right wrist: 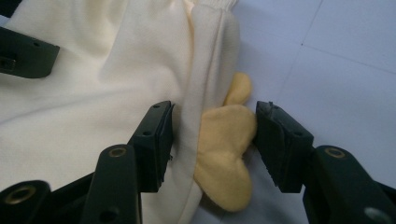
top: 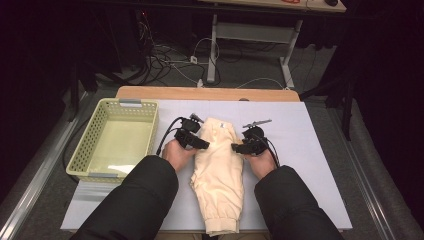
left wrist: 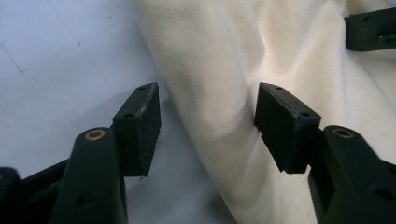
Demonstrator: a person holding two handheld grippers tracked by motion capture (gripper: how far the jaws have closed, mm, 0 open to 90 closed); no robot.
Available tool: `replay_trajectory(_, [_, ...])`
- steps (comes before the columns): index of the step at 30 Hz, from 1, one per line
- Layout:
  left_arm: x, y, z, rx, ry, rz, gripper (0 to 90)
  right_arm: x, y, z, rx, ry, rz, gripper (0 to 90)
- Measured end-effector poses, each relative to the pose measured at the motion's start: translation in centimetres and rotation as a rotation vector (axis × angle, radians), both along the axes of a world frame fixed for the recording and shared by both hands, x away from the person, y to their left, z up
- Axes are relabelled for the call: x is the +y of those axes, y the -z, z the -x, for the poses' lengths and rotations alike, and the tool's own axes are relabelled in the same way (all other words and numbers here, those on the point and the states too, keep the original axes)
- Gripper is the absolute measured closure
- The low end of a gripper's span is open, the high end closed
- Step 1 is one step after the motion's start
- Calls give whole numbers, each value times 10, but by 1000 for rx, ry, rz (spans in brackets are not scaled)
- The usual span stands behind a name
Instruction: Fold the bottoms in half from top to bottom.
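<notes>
Cream pants [top: 218, 170] lie folded long on the white table [top: 310, 150], in the middle, with the waist at 12 o'clock and the cuffs at 6 o'clock near me. I think I am in the middle of folding them. My left gripper [top: 200, 142] sits at the 9 o'clock edge, jaws apart, cloth between them but not pinched. My right gripper [top: 239, 147] sits at the 3 o'clock edge, jaws apart too, around the side seam and a yellow pocket flap [right wrist: 224, 158]. Next I should squeeze both edges and fold again. A yellow basket [top: 95, 150] waits at 9 o'clock.
</notes>
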State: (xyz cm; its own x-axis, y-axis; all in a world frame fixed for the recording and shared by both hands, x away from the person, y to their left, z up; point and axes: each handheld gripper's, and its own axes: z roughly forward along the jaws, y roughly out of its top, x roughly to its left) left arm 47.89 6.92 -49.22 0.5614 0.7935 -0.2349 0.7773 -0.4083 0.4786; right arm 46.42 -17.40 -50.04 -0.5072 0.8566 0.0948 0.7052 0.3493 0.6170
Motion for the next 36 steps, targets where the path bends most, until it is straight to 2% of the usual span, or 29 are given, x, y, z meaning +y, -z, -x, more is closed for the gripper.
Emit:
replay_trajectory(2, [1, 1, -1, 11, -5, 6, 389, 2, -1, -1, 7, 0, 8, 482])
replay_trajectory(6, [-1, 2, -1, 7, -6, 13, 392, 6, -1, -2, 13, -14, 17, 500])
replay_trajectory(10, [-2, 3, 0, 2, 4, 8, 416, 10, -1, 0, 20, -37, 15, 571])
replay_trajectory(16, [-4, 2, 1, 15, 28, 21, 546, 12, -2, 2, 46, -68, -1, 683])
replay_trajectory(20, [-3, 2, 1, 46, 36, 43, 654, 11, -2, 3, 67, -85, -13, 752])
replay_trajectory(22, [-2, 3, 0, 72, 43, 67, 737, 11, -3, 3, 72, -90, -14, 769])
replay_trajectory(32, [-1, -3, 4, 61, 75, 52, 786, 11, -7, 8, 68, -124, 12, 802])
replay_trajectory(36, [3, -12, 7, 42, 92, 68, 792, 8, -13, 10, 54, -132, 1, 806])
